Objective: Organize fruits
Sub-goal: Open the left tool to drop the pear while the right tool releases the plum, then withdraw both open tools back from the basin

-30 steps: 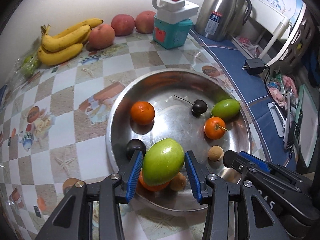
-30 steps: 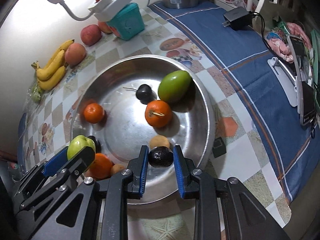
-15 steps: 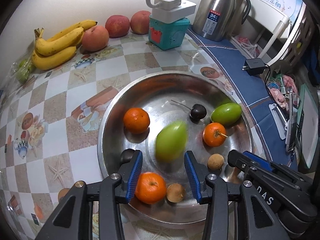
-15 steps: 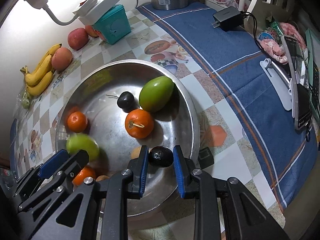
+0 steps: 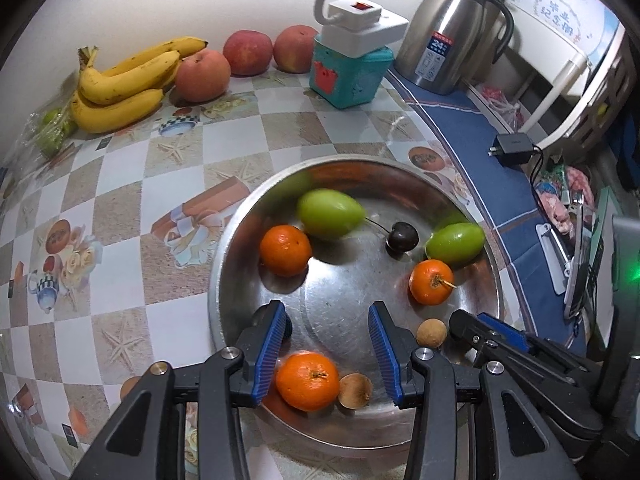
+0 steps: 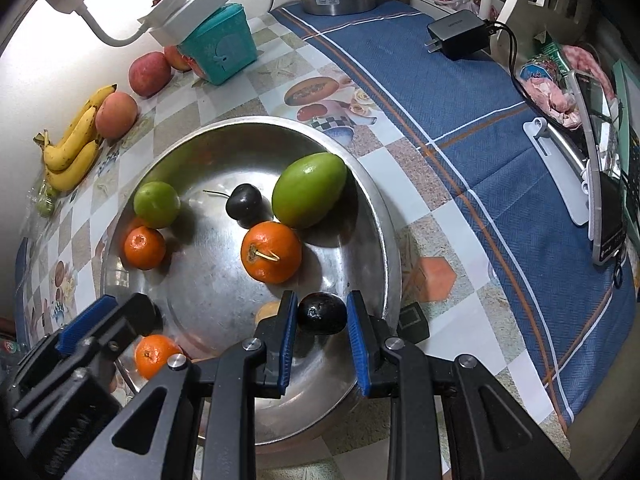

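Observation:
A steel bowl [image 5: 240, 248] [image 6: 372, 200] holds two green fruits, several oranges, a dark cherry and small brown fruits. My left gripper [image 5: 328, 344] is open and empty above the bowl's near rim. The green fruit [image 5: 330, 213] [image 6: 157, 204] it held lies at the bowl's far left, blurred. An orange [image 5: 307, 380] and a brown fruit [image 5: 354, 390] lie just below the left fingers. My right gripper [image 6: 322, 318] is shut on a dark fruit [image 6: 322, 313] above the bowl's near right rim.
Bananas [image 5: 124, 84] and three peaches [image 5: 203, 74] lie along the back wall. A teal box [image 5: 348, 76] carries a white power strip. A steel kettle [image 5: 456, 28] stands behind. A blue cloth [image 6: 460, 92] with a charger [image 6: 460, 34] and clutter lies to the right.
My left gripper opened and let go of the green fruit, which rolled away to the bowl's far side. My right gripper kept its hold on the dark fruit and drew back slightly.

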`<action>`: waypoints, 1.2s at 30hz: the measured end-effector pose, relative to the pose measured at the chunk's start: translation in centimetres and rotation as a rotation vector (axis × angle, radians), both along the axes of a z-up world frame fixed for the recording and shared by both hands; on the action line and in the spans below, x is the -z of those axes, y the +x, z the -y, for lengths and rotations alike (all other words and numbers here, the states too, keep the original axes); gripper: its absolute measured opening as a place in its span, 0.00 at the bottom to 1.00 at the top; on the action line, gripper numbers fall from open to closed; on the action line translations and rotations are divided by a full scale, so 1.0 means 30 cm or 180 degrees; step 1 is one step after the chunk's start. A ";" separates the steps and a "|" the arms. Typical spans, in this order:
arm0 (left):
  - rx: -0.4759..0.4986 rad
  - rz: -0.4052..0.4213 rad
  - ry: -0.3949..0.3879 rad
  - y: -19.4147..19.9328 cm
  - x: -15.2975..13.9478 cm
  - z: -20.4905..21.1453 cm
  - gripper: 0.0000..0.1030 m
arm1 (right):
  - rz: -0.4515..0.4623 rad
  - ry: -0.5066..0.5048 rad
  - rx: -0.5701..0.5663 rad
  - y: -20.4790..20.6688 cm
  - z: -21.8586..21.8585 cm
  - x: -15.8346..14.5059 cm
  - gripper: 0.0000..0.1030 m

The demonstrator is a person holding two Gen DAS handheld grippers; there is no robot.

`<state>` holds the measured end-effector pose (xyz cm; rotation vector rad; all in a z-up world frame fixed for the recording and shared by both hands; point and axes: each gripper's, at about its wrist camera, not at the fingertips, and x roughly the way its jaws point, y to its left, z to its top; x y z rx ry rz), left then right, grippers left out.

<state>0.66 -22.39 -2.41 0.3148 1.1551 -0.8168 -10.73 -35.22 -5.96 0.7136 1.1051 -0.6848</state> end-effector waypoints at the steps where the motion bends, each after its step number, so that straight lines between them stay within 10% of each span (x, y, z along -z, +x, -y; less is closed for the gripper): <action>1: -0.0015 -0.0014 -0.0009 0.005 -0.003 -0.004 0.46 | -0.0002 0.0000 -0.0001 0.000 0.000 0.000 0.26; 22: -0.0739 0.0000 0.0272 0.118 -0.002 -0.206 0.80 | 0.0035 0.0002 0.0037 -0.005 -0.002 -0.019 0.38; 36: -0.1093 0.0412 0.0966 0.103 0.040 -0.317 0.82 | 0.0250 -0.0157 -0.0235 0.004 -0.098 -0.083 0.83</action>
